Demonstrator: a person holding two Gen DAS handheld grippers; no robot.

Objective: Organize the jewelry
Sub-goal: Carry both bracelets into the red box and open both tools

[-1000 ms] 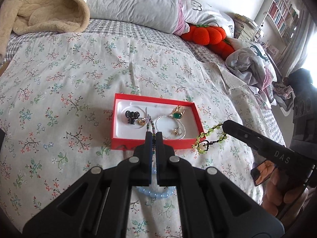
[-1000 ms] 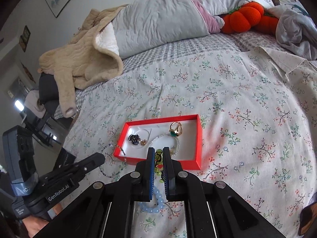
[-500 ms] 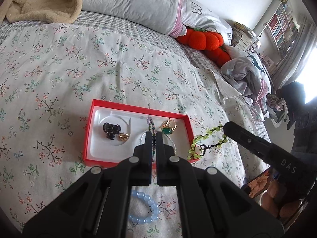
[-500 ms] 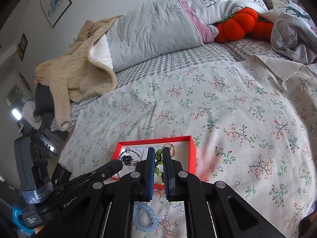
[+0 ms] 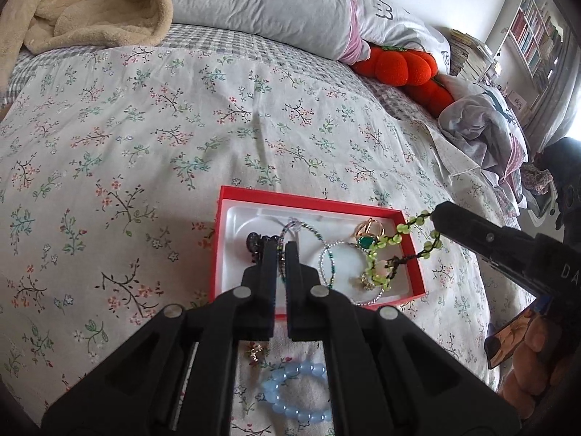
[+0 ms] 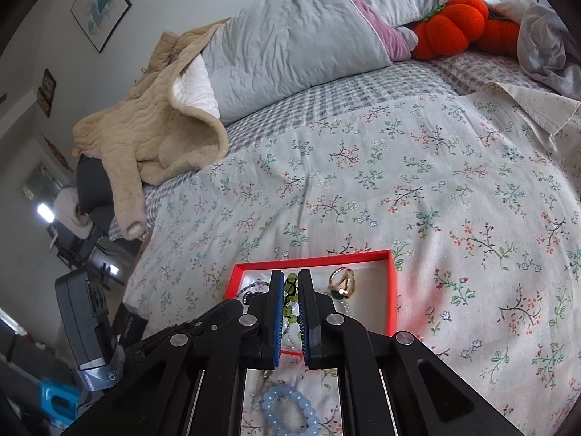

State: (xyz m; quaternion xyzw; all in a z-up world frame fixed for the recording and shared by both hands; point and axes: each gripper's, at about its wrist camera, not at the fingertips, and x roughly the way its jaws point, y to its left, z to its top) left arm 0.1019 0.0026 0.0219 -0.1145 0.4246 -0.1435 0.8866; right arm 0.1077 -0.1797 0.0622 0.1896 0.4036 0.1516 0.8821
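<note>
A red tray (image 5: 308, 200) with a white inside lies on the floral bed cover; it also shows in the right wrist view (image 6: 394, 290). My left gripper (image 5: 280, 245) is shut on a thin multicoloured bead bracelet (image 5: 308, 229) that loops over the tray. My right gripper (image 6: 289, 279), also seen in the left wrist view (image 5: 435, 214), is shut on a green bead bracelet (image 5: 381, 254) that hangs into the tray's right part. In the tray lie a gold ring with a green stone (image 5: 366, 236), a dark charm (image 5: 253, 241) and a clear bead bracelet (image 5: 326, 261).
A light blue bead bracelet (image 5: 294, 392) and a small gold piece (image 5: 256, 352) lie on the cover in front of the tray. Pillows (image 5: 272, 3), a beige blanket (image 5: 83, 7) and orange plush pumpkins (image 5: 403, 65) lie at the bed's head.
Both grippers have moved forward over the tray with their bracelets. The green bracelet now hangs inside the tray instead of beside it.
</note>
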